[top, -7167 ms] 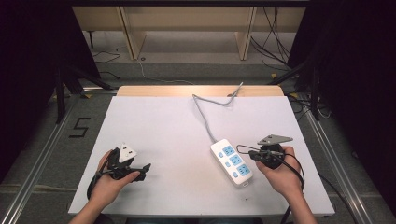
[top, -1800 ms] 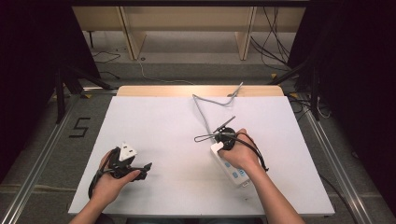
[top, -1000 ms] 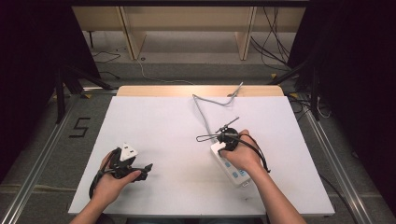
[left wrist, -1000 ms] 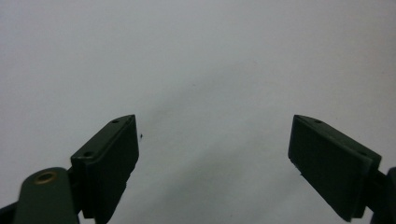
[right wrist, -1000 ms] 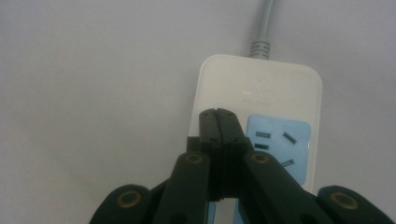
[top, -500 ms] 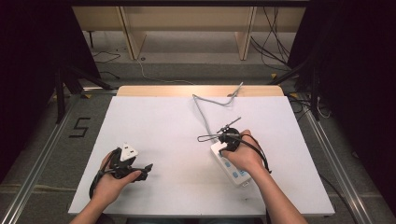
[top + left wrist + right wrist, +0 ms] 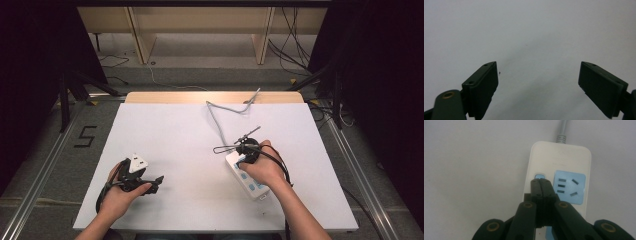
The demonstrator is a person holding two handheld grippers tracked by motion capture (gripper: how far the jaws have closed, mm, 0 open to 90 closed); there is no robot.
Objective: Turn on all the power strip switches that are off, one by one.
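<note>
At the near left of the white table point(image 7: 175, 135) the left gripper point(image 7: 142, 181) rests in the person's hand, jaws spread wide over bare tabletop and holding nothing. To the right of centre lies a white power strip point(image 7: 248, 177), its long axis running from far-left to near-right; its grey cord point(image 7: 216, 117) leaves the far end toward the table's back edge. The right gripper point(image 7: 541, 182), jaws pressed together and empty, has its tips at the blue switch point(image 7: 539, 175) beside a blue socket point(image 7: 569, 185).

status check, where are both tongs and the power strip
Right tongs shut, tips at power strip button. Left tongs open over bare table. Nothing in the way.
</note>
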